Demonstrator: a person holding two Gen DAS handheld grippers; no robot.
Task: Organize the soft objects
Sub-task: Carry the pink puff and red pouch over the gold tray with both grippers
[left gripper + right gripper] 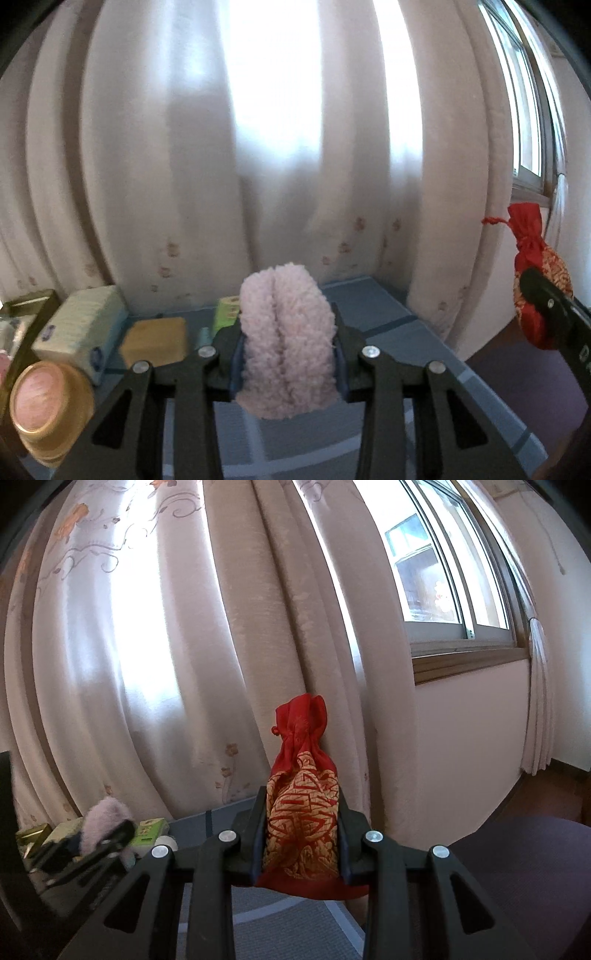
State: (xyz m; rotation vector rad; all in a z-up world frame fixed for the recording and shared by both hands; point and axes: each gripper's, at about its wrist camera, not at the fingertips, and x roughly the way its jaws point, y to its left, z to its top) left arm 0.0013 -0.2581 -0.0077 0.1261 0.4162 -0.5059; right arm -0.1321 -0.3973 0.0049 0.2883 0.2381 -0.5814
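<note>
A fluffy pale-pink soft thing (286, 343) stands upright between the jaws of my left gripper (288, 332), which is shut on it, above the blue checked table (388, 317). The right wrist view shows the same fluffy thing (103, 818) and left gripper (110, 836) low at the left. My right gripper (303, 834) is shut on a red and gold drawstring pouch (301, 812), held upright with its tied neck on top. In the left wrist view that pouch (532, 236) and the right gripper (546, 306) hang at the far right, beyond the table's edge.
On the table's left side stand a pale tissue pack (83, 325), a wooden block (155, 341), a green box (227, 312) and a gold-rimmed round pink lid (48, 402). Curtains (221, 664) hang close behind. A window (443, 572) and a dark purple seat (535, 867) are at the right.
</note>
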